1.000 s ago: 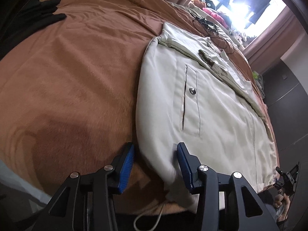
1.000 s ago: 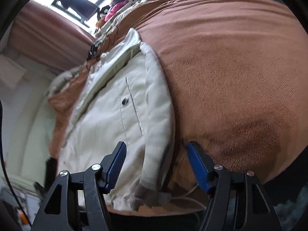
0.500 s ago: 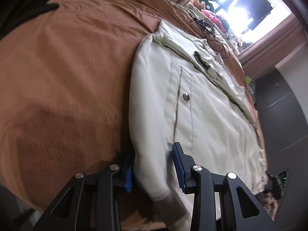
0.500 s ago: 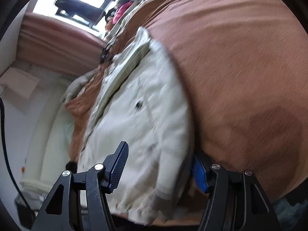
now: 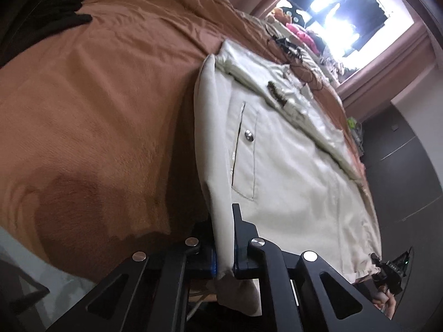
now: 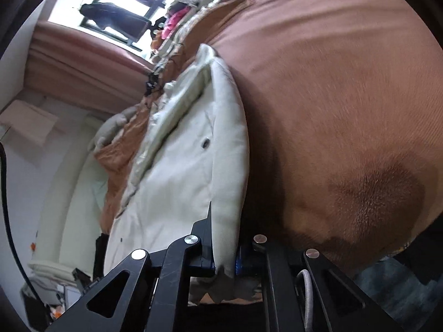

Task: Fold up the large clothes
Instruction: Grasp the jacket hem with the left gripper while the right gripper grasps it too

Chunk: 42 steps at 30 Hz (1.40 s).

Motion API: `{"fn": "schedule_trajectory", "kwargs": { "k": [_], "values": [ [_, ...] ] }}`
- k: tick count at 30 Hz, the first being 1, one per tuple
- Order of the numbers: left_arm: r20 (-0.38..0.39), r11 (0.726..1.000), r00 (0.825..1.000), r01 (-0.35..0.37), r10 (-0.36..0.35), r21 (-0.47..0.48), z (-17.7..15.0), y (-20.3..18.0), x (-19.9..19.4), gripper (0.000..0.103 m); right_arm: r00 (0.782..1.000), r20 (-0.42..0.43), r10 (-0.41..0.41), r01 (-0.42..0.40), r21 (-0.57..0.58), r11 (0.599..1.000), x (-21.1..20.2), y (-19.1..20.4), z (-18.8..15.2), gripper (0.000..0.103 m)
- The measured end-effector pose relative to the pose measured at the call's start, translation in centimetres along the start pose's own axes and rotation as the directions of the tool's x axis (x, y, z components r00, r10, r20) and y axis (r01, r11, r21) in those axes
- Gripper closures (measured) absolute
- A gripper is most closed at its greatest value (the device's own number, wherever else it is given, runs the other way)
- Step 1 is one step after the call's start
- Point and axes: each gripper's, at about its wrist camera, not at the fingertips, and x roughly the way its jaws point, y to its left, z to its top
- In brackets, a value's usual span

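Note:
A cream jacket [image 5: 290, 166] with snap pockets lies spread on a bed with a rust-brown blanket [image 5: 97, 110]. My left gripper [image 5: 223, 251] is shut on the jacket's left sleeve near the cuff, at the bed's near edge. The jacket also shows in the right wrist view [image 6: 177, 179], where my right gripper [image 6: 225, 254] is shut on its right sleeve near the cuff. Both sleeves are lifted a little off the blanket [image 6: 346, 110]. The cuffs hang below the fingers.
A black garment [image 5: 47, 25] lies at the bed's far left corner. Cables [image 5: 288, 47] and a pile of clothes [image 5: 301, 33] lie beyond the jacket's collar, under a bright window [image 5: 346, 13]. A white cord [image 6: 308, 298] hangs below the right gripper.
Both grippers have gone from open around the sleeves to shut on them. The sleeves now rise off the blanket between the fingers.

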Motion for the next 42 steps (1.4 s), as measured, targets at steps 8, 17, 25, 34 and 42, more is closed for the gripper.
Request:
{"fn": "schedule_trajectory", "kwargs": {
  "k": [8,17,25,34,42],
  "values": [
    [0.068,0.999,0.997,0.04,-0.04,0.005,0.1,-1.3,-5.2,0.097,0.998,0.036,0.043,-0.04,-0.061,0.997,-3.7,4.1,0.0,0.094],
    [0.133,0.996,0.987,0.085,-0.085,0.007,-0.9,-2.5,-11.2,0.097,0.991,0.078,0.11,-0.101,-0.121,0.988,-8.7,7.9,-1.1,0.094],
    [0.195,0.993,0.973,0.117,-0.12,0.027,-3.1,-2.9,-17.0,0.097,0.983,0.1,0.151,-0.136,-0.146,0.98,-12.9,8.9,-3.4,0.094],
    [0.236,0.993,0.964,0.114,-0.12,0.035,-6.0,-3.7,-21.8,0.097,0.976,0.104,0.19,-0.176,-0.136,0.975,-17.0,8.6,-6.2,0.094],
    [0.278,0.992,0.952,0.129,-0.129,0.017,-7.3,-3.9,-25.1,0.097,0.962,0.149,0.228,-0.212,-0.119,0.97,-20.0,9.0,-8.1,0.094]
  ]
}}
